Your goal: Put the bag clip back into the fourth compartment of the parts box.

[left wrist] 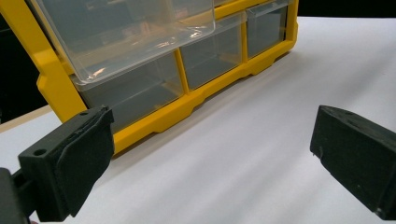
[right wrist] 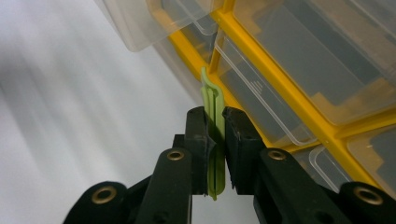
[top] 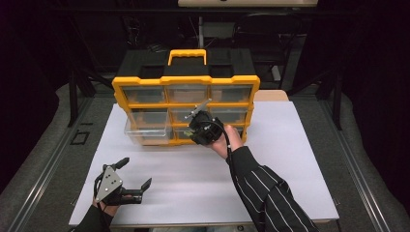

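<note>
A thin green clip [right wrist: 213, 140] is pinched edge-on between the jaws of the right claw [right wrist: 215, 135], held up in front of the yellow drawer organizer [top: 186, 84], close to its lower middle drawers. The grip is taken on a narrow strip of plastic, so a slip or a twist in the pads could easily be caused by any knock against a drawer front [right wrist: 261, 112]. One clear drawer [top: 147, 131] is pulled out at the lower left, and it could be clipped if the hand is swung that way. The left claw [top: 133, 176] is held with jaws wide apart, nothing in them, low over the white bench [top: 290, 159], well clear of the cabinet.
</note>
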`<state>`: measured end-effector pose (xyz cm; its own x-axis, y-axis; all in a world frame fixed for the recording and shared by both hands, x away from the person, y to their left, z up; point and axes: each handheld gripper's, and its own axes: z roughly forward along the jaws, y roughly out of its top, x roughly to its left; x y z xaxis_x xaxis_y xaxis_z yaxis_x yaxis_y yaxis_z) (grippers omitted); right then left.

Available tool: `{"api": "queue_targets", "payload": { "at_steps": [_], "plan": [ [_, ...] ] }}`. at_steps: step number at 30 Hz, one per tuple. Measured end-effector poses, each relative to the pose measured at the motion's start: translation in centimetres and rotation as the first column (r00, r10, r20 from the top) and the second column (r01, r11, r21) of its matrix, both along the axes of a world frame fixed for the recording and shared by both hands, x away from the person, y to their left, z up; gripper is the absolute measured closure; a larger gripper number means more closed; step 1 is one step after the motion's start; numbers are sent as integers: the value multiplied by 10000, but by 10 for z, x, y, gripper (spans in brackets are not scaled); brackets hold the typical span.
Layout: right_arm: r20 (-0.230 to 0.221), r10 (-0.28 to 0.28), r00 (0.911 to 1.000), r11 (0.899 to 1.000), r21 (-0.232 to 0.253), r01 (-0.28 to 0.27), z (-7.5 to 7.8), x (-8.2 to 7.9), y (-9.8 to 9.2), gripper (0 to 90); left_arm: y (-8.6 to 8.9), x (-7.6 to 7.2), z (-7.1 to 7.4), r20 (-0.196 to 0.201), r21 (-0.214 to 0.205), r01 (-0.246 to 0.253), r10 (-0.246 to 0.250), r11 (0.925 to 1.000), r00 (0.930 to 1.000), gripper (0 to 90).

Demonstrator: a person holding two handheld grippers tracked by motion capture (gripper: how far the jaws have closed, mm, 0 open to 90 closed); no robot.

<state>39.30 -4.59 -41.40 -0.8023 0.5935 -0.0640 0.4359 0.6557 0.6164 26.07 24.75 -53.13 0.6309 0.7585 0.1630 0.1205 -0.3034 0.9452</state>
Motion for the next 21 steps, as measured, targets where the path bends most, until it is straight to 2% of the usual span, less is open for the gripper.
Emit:
{"api": "queue_targets", "payload": {
  "at_steps": [21],
  "plan": [
    [276,75,9996,9999,-88,-72,21,4,3,802,0,0,0,-8,-42,-26,26,10000,10000,1]
  ]
}}
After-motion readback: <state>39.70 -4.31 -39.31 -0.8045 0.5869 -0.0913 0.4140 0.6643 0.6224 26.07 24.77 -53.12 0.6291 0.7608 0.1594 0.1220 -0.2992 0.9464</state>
